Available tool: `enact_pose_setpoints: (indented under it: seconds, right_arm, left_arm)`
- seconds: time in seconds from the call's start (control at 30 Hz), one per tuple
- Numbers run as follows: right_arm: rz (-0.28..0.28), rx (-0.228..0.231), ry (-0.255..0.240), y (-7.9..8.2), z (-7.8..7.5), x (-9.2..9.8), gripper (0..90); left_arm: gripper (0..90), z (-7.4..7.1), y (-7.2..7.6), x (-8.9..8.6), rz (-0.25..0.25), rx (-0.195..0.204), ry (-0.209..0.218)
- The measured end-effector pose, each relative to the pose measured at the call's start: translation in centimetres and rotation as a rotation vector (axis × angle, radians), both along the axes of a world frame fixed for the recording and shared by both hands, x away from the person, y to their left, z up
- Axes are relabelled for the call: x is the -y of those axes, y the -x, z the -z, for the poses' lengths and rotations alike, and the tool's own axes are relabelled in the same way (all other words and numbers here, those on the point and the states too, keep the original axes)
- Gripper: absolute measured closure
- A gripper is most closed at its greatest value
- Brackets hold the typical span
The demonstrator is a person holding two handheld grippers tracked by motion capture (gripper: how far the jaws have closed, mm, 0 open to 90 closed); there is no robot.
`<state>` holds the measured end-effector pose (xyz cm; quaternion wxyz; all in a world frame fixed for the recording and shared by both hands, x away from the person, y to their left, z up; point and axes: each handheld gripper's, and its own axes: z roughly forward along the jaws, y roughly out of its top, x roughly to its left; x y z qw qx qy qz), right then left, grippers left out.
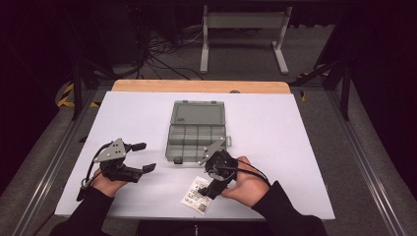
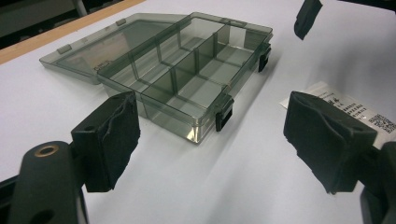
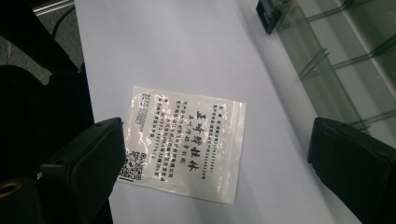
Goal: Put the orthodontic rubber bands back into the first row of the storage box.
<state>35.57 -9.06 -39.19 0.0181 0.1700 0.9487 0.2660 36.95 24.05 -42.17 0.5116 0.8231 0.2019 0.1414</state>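
Note:
A smoky clear compartment box (image 1: 197, 132) lies open at the middle of the white table (image 1: 275, 128), its lid (image 1: 198, 112) folded back flat. The box (image 2: 187, 79) is empty in the left gripper view. A small clear plastic bag with a printed label (image 1: 196, 195) lies flat near the table's front edge. My right gripper (image 1: 210, 183) hovers just over it, open, and the bag (image 3: 187, 140) shows on the table below and between its pads. To the left of the box my left gripper (image 1: 145, 157) is open and holds nothing. It points at the box's front corner.
The box's black latches (image 2: 223, 114) face the front. The other hand's jaw (image 2: 308, 16) hangs beyond the bag (image 2: 345, 105). The table's front edge runs just behind the bag. A wooden strip (image 1: 201, 86) borders the far side, with a metal stand (image 1: 243, 34) and cables on the floor beyond.

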Motion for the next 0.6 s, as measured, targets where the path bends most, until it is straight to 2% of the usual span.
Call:
enact_pose_setpoints:
  seconds: [0.23,0.6]
  right_arm:
    - [-0.012,-0.033,0.021,0.3,1.5,-0.6,4.9]
    - [-0.027,-0.059,0.037,0.7,3.0,-1.3,4.9]
  left_arm:
    - [19.2,0.0,0.0,0.0,-0.001,0.001,0.0]
    - [19.2,0.0,0.0,0.0,-0.001,0.002,-0.001]
